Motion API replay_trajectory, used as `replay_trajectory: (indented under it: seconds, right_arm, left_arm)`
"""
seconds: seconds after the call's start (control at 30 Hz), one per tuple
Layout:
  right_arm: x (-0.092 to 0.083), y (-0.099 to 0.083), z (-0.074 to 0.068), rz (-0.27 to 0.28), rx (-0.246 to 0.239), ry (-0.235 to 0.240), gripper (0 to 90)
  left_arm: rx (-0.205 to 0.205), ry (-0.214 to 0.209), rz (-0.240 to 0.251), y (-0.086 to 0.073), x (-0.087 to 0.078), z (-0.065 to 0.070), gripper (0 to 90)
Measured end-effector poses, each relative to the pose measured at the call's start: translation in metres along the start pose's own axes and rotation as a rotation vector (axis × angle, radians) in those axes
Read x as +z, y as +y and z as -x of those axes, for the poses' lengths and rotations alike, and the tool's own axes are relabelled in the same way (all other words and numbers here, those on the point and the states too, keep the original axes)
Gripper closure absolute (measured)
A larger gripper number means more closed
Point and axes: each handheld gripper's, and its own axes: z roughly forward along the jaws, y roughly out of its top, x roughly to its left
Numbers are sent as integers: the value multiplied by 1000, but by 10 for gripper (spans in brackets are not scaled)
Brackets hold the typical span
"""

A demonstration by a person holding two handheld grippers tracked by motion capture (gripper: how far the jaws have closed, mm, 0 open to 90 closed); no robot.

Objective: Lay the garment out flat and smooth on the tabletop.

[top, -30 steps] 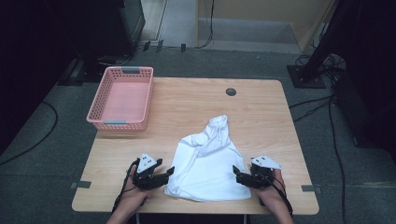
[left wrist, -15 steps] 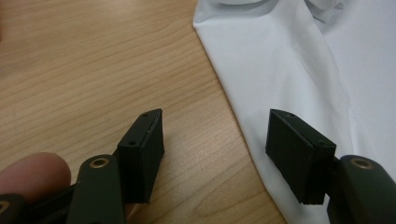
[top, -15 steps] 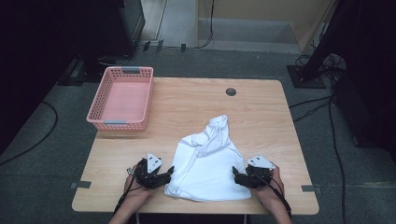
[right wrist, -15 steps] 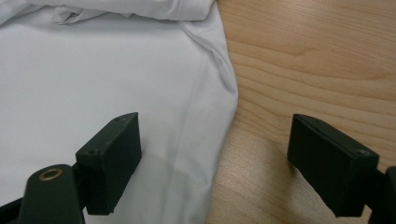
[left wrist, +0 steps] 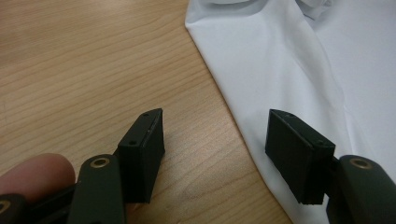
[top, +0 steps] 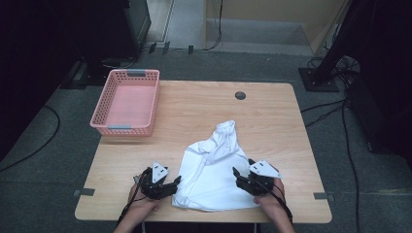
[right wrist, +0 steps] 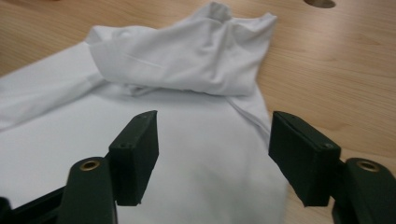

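A white garment (top: 214, 170) lies crumpled on the wooden table (top: 194, 111), near the front edge. My left gripper (top: 176, 181) rests at the cloth's front left edge, open; in the left gripper view (left wrist: 215, 154) one jaw stands over bare wood and the other over the white garment (left wrist: 289, 79). At the cloth's right side my right gripper (top: 242, 170) is open too. Its own view has both jaws (right wrist: 212, 156) spread above the white garment (right wrist: 187, 70), whose bunched upper part lies ahead.
A pink plastic basket (top: 127, 100) stands empty at the table's back left corner. A round dark grommet (top: 240, 95) sits near the back edge. Cables and dark equipment stands ring the table on the floor.
My left gripper has slid right, up to the cloth's left edge. The right gripper has barely shifted. The garment lies as before.
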Motion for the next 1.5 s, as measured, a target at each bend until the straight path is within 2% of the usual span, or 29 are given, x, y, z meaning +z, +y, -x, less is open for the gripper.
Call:
replay_trajectory:
  seconds: [0.13, 0.2, 0.27, 0.37, 0.47, 0.57, 0.6, 0.67, 0.73, 0.8, 0.87, 1.0, 1.23, 1.43, 1.5]
  right_arm:
    - [15, 14, -19, -46, 59, 22, 452]
    - [23, 20, -29, -80, 109, 33, 477]
    - [30, 25, -37, -83, 157, 43, 473]
    - [41, 30, -49, -72, 185, 43, 413]
    - [54, 33, -63, -91, 164, 32, 300]
    - [63, 35, -76, -99, 124, -16, 268]
    - [66, 35, -79, -97, 108, -51, 290]
    - [68, 36, -79, -83, 100, -98, 457]
    - [67, 35, -74, -62, 126, -116, 659]
    - [64, 35, -67, -45, 141, -118, 776]
    - [60, 35, -57, -30, 156, -115, 848]
    - [49, 37, -35, -10, 179, -108, 870]
    - [31, 41, 12, 44, 263, -112, 871]
    - [27, 41, 52, 34, 312, -144, 872]
    - [28, 42, 62, 26, 323, -149, 871]
  left_arm:
    - [-1, -1, 0, 0, 0, 0, 381]
    - [-1, 0, 1, 0, 0, 0, 381]
    - [0, 0, 1, 0, 0, 0, 381]
    - [-2, 0, 1, 0, 0, 0, 380]
    - [-1, -1, 1, 0, 0, 0, 381]
    - [-1, -1, 1, 0, 0, 0, 380]
    - [-1, -1, 0, 0, 0, 0, 380]
    - [-1, -1, 1, 0, 0, 0, 380]
    - [-2, -2, 1, 0, 0, 0, 380]
    - [-2, -2, 1, 0, 0, 0, 380]
    - [-1, -2, 1, 0, 0, 0, 380]
    - [-2, -2, 1, 0, 0, 0, 380]
    - [-2, -1, 1, 0, 0, 0, 380]
    - [-2, -1, 2, 0, 1, 0, 380]
    - [-2, -1, -1, 0, 0, 0, 380]
